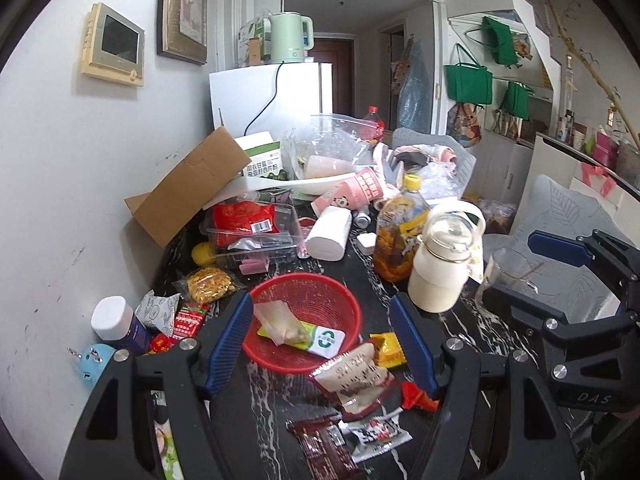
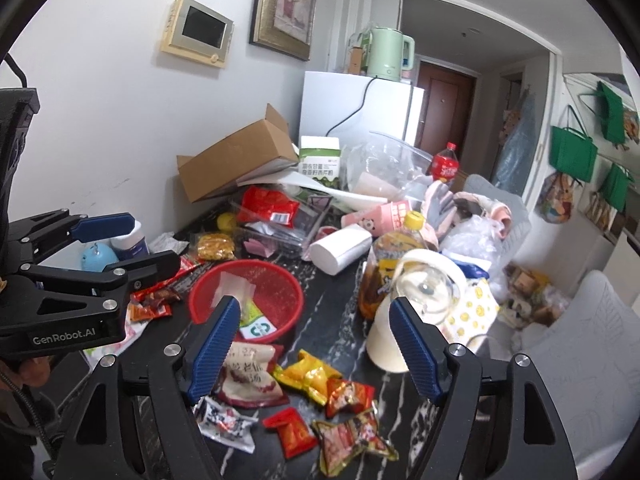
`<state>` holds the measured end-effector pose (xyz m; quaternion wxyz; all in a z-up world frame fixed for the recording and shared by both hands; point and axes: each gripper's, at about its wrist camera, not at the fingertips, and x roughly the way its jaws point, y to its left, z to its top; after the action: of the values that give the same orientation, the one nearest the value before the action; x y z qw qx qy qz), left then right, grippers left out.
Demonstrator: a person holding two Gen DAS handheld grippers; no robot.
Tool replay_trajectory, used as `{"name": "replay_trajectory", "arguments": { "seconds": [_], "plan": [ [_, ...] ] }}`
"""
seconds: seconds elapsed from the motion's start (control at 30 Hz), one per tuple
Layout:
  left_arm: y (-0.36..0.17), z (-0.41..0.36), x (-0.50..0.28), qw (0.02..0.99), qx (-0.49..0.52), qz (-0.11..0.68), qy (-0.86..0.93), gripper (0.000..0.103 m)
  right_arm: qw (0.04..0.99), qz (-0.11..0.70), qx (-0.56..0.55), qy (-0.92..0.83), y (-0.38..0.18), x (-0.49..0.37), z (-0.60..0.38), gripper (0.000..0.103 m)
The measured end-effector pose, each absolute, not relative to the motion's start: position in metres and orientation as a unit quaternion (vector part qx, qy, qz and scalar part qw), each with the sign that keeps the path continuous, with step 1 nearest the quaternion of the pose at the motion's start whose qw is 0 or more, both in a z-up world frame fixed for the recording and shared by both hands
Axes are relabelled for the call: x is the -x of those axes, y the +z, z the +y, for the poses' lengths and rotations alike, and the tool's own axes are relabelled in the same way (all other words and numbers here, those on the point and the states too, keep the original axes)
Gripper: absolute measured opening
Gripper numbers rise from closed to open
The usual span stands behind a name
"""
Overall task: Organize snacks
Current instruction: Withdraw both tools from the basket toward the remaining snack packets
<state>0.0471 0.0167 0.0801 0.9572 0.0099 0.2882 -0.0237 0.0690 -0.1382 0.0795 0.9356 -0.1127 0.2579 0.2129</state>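
Both grippers angled down, jaws apart, above red basket [image 1: 320,292]

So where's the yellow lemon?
In both views the round yellow lemon sits far left by the wall, tucked beside the clear plastic box.

A round red mesh basket [image 1: 312,300] sits upright on the dark marbled tabletop [image 2: 332,320]; inside it lie a crumpled pale wrapper [image 1: 280,320] and a flat green-and-yellow sachet [image 1: 320,338], its white end propped on the near rim; just in front, a beige-and-maroon packet [image 2: 248,376] lies flat; beside it, scattered loose, lie yellow [image 2: 308,376], red [image 2: 292,430] and orange [image 2: 348,394] wrapped snacks, well apart from the basket.
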Motion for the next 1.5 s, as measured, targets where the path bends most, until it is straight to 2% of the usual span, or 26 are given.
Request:
{"name": "replay_trajectory", "arguments": {
  "seconds": [0.73, 1.5],
  "plan": [
    [0.013, 0.006, -0.004, 0.934, 0.003, 0.350, -0.071, 0.070, 0.923, 0.311, 0.101, 0.201, 0.019, -0.021, -0.146, 0.078],
    [-0.076, 0.022, -0.013, 0.895, 0.034, 0.442, -0.050, 0.070, 0.889, 0.384, 0.083, 0.233, -0.061, -0.023, -0.132, 0.078]
  ]
}}
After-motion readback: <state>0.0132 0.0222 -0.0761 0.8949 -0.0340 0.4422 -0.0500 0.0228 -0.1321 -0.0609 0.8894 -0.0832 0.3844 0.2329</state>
